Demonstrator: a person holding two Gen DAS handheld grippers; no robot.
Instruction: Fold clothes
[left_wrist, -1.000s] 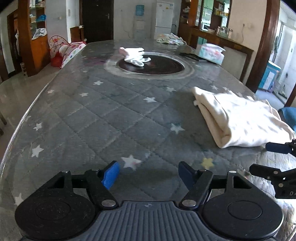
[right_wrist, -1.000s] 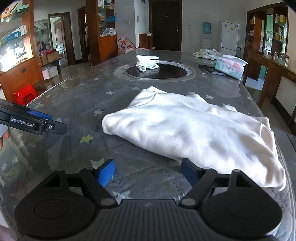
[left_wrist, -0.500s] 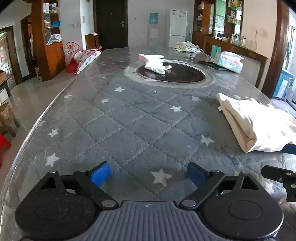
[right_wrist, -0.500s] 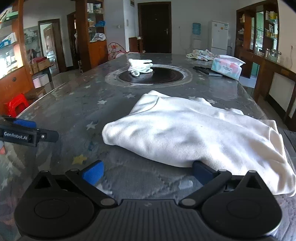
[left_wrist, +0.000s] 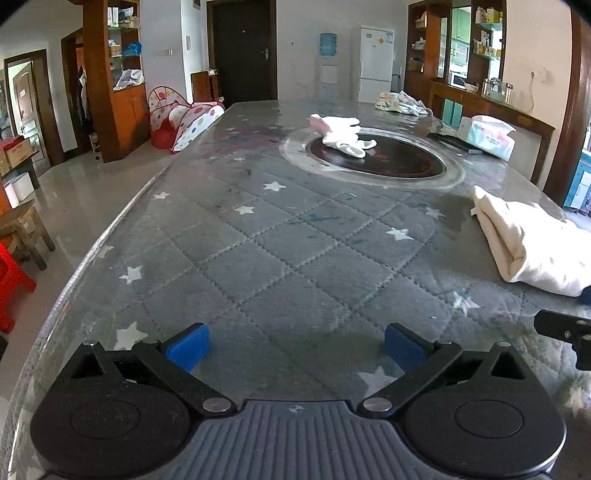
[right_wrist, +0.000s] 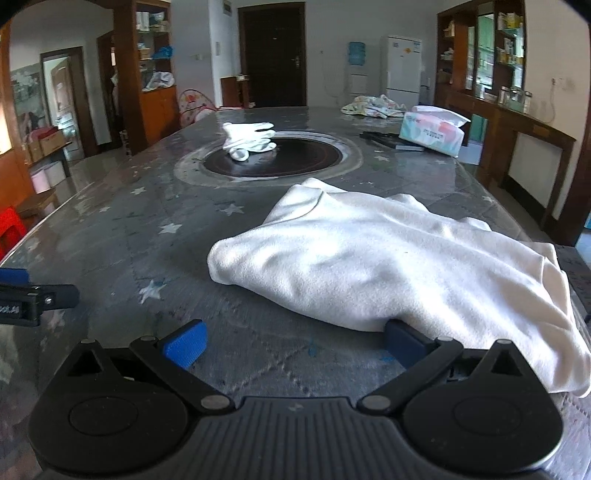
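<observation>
1. A cream folded garment (right_wrist: 388, 266) lies in the centre right of the right wrist view, flat on the bench (right_wrist: 129, 229), which has a grey quilted cover with stars. In the left wrist view the same garment (left_wrist: 528, 240) shows at the right edge.
2. The right gripper (right_wrist: 293, 341) sits at the bottom of its frame with its jaws spread wide and nothing between them. Its right blue pad (right_wrist: 400, 338) is just at the near hem of the garment; whether it touches cannot be told.
3. The left gripper (left_wrist: 295, 347) is low in its own view, jaws opening and wide apart, over bare quilted cover with nothing between them. It also shows at the left edge of the right wrist view, well apart from the garment.
4. Farther up the bench, white gloves (right_wrist: 249, 142) rest on a dark round inset (right_wrist: 295, 160).
5. A tissue pack (right_wrist: 432, 133) stands in the upper right, with a crumpled cloth (right_wrist: 373, 105) behind it.
</observation>
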